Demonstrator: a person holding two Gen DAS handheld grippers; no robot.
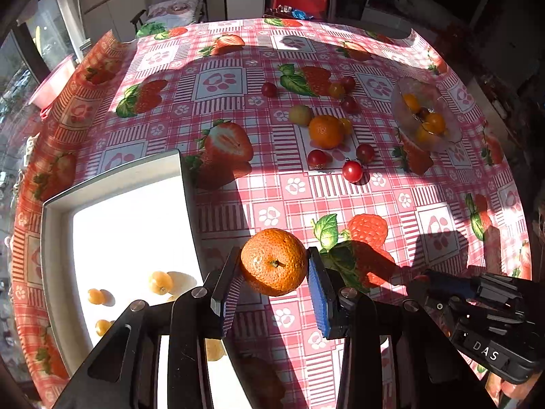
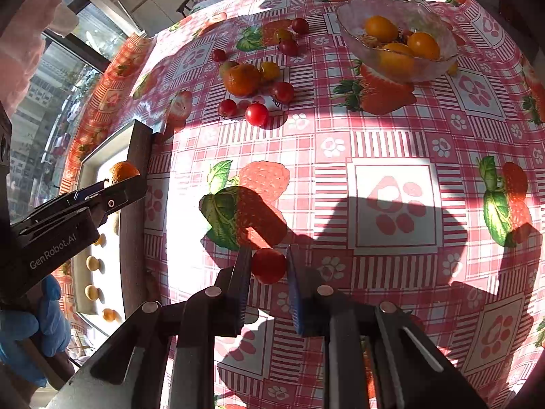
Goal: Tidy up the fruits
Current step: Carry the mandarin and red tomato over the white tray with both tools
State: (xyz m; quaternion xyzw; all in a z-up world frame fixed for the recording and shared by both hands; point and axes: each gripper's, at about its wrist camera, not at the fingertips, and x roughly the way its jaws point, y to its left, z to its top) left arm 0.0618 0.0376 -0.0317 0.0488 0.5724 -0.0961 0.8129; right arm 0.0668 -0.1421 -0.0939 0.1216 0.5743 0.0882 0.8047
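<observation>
Roughly halfway i'd say: left gripper [image 1: 274, 266] pinching a mandarin [image 1: 273, 261], right gripper [image 2: 269, 267] pinching a cherry tomato [image 2: 268, 265], a few yellow fruits in the white tray [image 1: 115, 184], plenty still loose on the tablecloth [image 1: 425, 197].

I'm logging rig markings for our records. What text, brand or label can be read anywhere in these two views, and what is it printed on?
"DAS": white letters on the body of the right claw, seen from the left wrist view; the word may continue out of sight.
"GenRobot.AI": white letters on the body of the left claw, seen from the right wrist view.
The tablecloth carries only pictures, no words.

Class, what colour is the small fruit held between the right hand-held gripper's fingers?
Red: a cherry tomato, seen best in the right wrist view.
</observation>
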